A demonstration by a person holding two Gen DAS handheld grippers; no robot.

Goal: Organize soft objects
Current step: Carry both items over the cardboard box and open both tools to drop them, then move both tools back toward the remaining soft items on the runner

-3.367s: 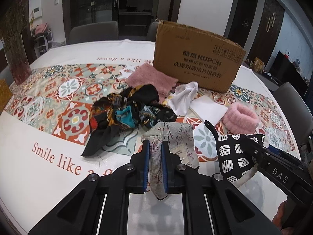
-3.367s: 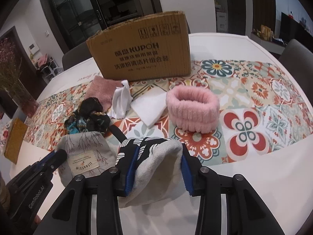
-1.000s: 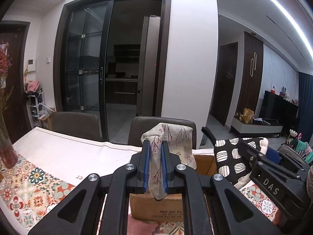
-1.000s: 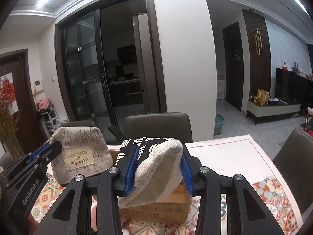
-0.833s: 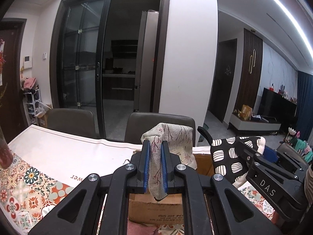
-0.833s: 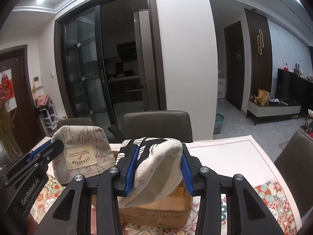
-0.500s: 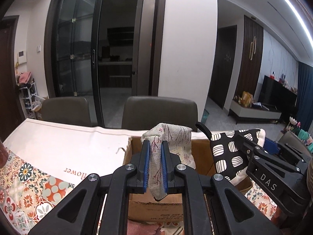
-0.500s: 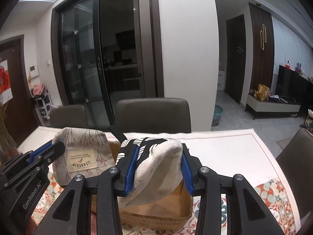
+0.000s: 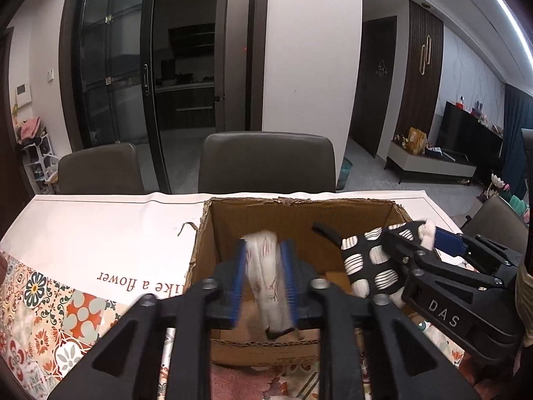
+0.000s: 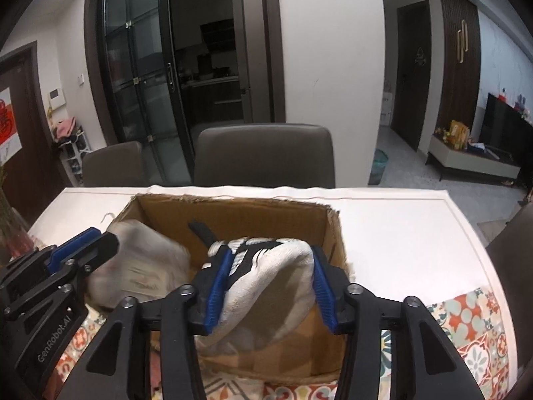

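My left gripper hangs over the open cardboard box. Its jaws have parted and the beige branch-print pouch between them is blurred, slipping down into the box. The pouch also shows in the right wrist view, blurred beside the left gripper. My right gripper is shut on the black-and-white patterned oven mitt and holds it over the box. In the left wrist view the mitt and right gripper are above the box's right side.
The box stands on a table with a white cloth and a patterned tile runner. A pink towel lies in front of the box. Two dark chairs stand behind the table. A vase is at the far left.
Both grippers have moved forward and tilted down over the box, so its inside shows. The left jaws have opened and the pouch is dropping. The right gripper still holds the mitt.
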